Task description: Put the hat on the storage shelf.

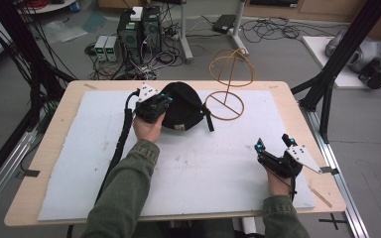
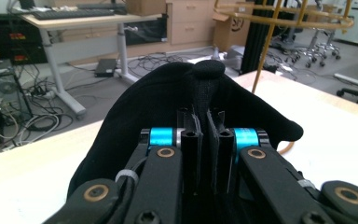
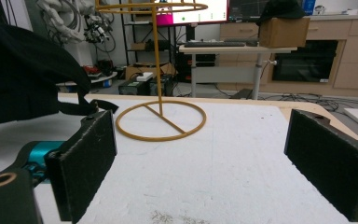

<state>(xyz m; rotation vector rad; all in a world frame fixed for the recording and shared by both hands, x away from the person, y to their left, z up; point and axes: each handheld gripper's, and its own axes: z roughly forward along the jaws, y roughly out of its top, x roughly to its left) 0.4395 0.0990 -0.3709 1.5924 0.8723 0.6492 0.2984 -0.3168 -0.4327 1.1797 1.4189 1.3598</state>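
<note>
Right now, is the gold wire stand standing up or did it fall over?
Standing up. The gold wire stand has its round base ring flat on the white mat, and its thin pole rises straight to the hoops on top.

We see wide free room on the white mat [image 1: 188,168] between the two tongs. Near the far edge of the bench [image 1: 59,114], the black cap [image 1: 181,106] and the wire stand [image 1: 226,94] just beside it block the way, with little gap between them.
</note>
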